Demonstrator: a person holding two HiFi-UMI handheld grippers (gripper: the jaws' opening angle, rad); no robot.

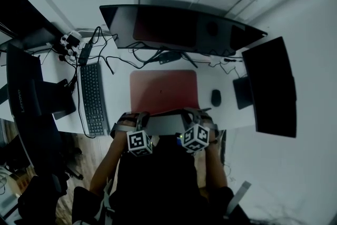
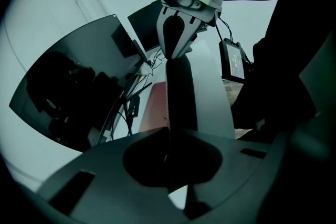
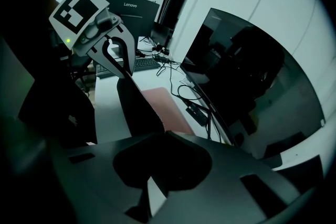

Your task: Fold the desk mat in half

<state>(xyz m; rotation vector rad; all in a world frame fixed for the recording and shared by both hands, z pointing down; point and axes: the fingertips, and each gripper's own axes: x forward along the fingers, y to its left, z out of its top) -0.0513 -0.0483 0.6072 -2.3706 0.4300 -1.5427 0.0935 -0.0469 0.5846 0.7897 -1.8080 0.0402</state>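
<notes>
A red desk mat (image 1: 163, 91) lies on the white desk (image 1: 120, 87) in front of the curved monitor. Its near edge is lifted off the desk, and the dark underside (image 1: 164, 125) shows as a strip stretched between my two grippers. My left gripper (image 1: 132, 119) is shut on the left near corner and my right gripper (image 1: 199, 117) on the right near corner. In the left gripper view the mat edge (image 2: 181, 92) runs from my jaws (image 2: 169, 136) up to the right gripper (image 2: 174, 52). The right gripper view shows the mat's dark underside (image 3: 134, 102) running from my jaws (image 3: 160, 136) to the left gripper (image 3: 119, 63).
A wide curved monitor (image 1: 179, 29) stands behind the mat, with a second screen (image 1: 271, 87) at the right. A keyboard (image 1: 93, 97) lies left of the mat and a mouse (image 1: 216, 97) right of it. Cables (image 1: 137, 55) and a power strip (image 1: 71, 39) sit at the back left.
</notes>
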